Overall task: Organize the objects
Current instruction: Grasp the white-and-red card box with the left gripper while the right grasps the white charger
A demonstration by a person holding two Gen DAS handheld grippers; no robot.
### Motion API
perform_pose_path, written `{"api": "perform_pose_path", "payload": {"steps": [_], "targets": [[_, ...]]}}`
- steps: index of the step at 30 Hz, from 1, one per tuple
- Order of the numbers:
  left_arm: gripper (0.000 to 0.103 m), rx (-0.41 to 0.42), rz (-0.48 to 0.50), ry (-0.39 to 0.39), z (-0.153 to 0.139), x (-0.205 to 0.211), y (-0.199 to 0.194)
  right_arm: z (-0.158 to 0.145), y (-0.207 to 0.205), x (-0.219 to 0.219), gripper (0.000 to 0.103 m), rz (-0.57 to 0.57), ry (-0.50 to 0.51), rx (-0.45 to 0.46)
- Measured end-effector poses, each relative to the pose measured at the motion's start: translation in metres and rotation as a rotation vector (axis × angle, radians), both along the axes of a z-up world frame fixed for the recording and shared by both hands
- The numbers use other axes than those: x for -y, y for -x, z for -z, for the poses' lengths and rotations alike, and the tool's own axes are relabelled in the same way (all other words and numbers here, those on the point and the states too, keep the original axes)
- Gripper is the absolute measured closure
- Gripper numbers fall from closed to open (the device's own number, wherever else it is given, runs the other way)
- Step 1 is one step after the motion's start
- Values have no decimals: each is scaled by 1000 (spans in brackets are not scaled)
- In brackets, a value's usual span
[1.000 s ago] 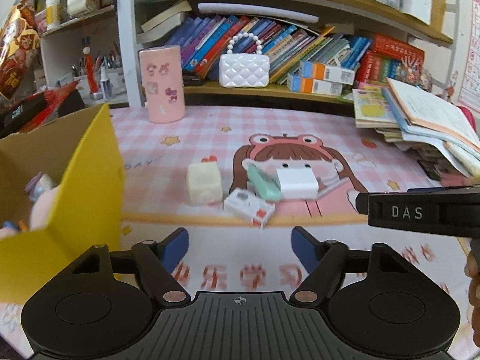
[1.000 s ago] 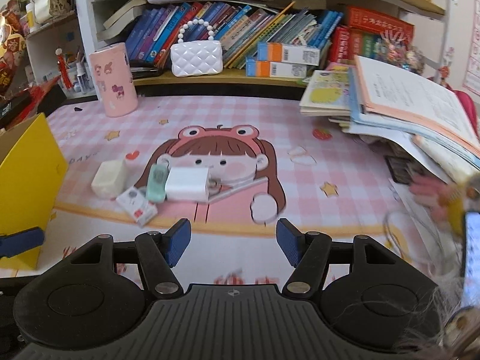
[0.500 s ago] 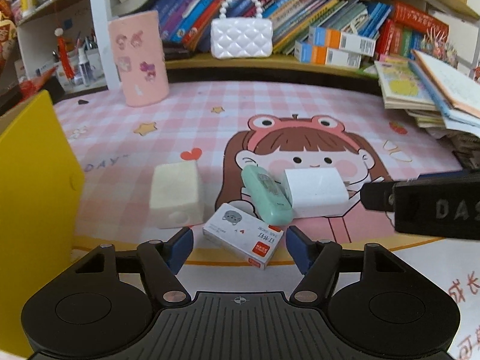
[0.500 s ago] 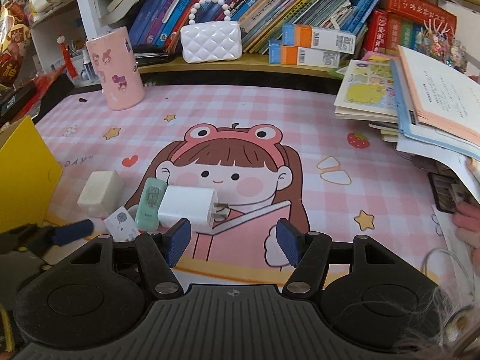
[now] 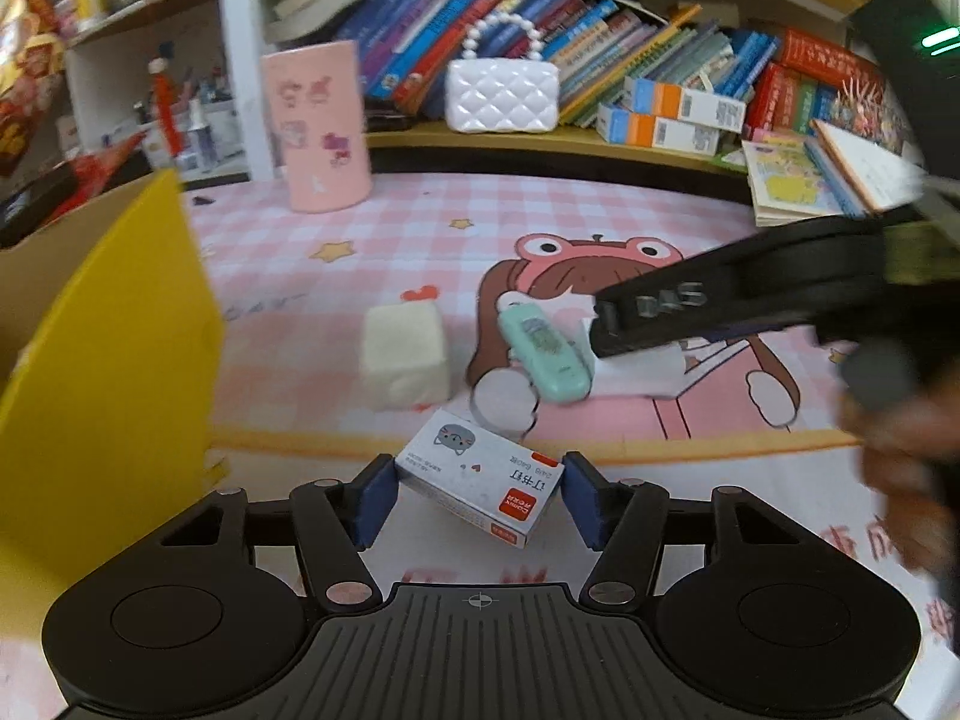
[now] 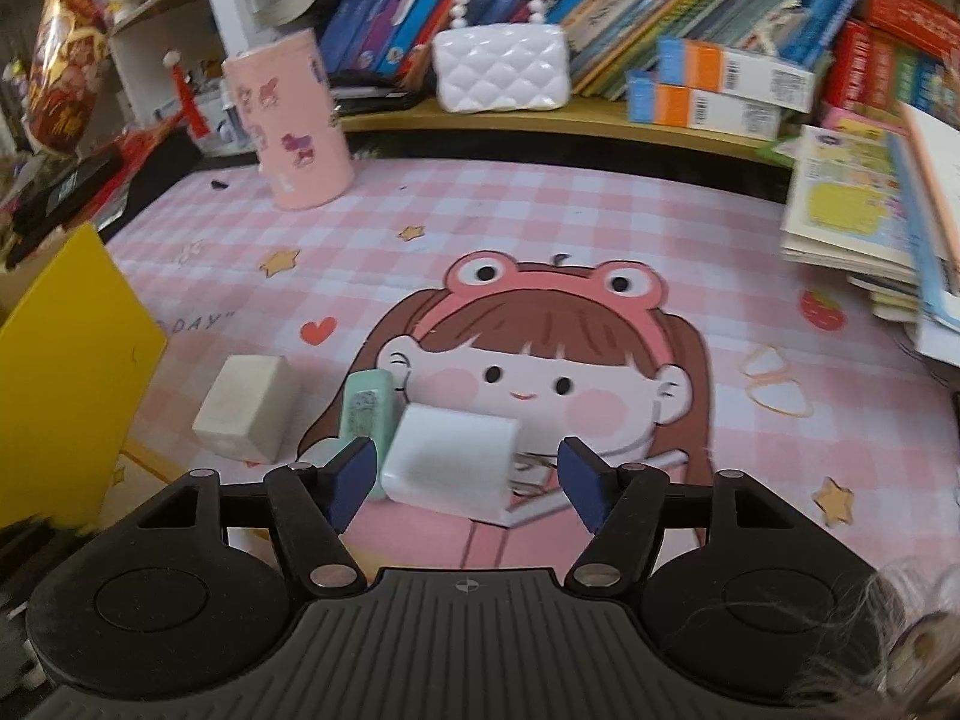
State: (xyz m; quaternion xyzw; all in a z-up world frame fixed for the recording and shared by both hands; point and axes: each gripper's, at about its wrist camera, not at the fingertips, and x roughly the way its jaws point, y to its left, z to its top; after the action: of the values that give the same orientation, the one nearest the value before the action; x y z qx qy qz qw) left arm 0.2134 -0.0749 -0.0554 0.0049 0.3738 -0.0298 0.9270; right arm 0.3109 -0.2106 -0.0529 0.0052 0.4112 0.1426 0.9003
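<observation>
My left gripper (image 5: pixel 477 495) is open with the small white staple box (image 5: pixel 480 483) lying on the mat between its blue fingertips. A cream cube (image 5: pixel 405 357) and a mint-green case (image 5: pixel 543 354) lie just beyond it. My right gripper (image 6: pixel 468 480) is open around the white charger block (image 6: pixel 450 465), which sits on the pink mat. The mint-green case (image 6: pixel 363 408) touches the charger's left side, and the cream cube (image 6: pixel 249 405) lies further left. In the left wrist view the right gripper's black arm (image 5: pixel 750 300) hides most of the charger.
A yellow box (image 5: pixel 114 348) stands at the left, also in the right wrist view (image 6: pixel 60 384). A pink cup (image 6: pixel 294 126) stands at the back left. A stack of books (image 6: pixel 870 228) lies at the right. A bookshelf with a white purse (image 6: pixel 501 69) runs behind.
Both grippers have moved forward and down. The staple box now lies between the left fingertips and the charger between the right fingertips. The right gripper now crosses the left view.
</observation>
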Motion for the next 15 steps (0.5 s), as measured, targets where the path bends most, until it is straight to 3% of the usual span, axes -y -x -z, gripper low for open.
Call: {"api": "perform_pose_path", "payload": {"steps": [8, 12, 14, 15], "targets": [[44, 4, -61, 33, -12, -17, 36, 13, -16, -9, 42, -2, 10, 4], [44, 19, -72, 45, -17, -20, 48, 17, -16, 1, 33, 48, 11, -10], [44, 30, -73, 55, -20, -21, 52, 23, -15, 7, 34, 71, 10, -48], [44, 34, -72, 56, -22, -22, 54, 23, -12, 5, 36, 63, 37, -25]]}}
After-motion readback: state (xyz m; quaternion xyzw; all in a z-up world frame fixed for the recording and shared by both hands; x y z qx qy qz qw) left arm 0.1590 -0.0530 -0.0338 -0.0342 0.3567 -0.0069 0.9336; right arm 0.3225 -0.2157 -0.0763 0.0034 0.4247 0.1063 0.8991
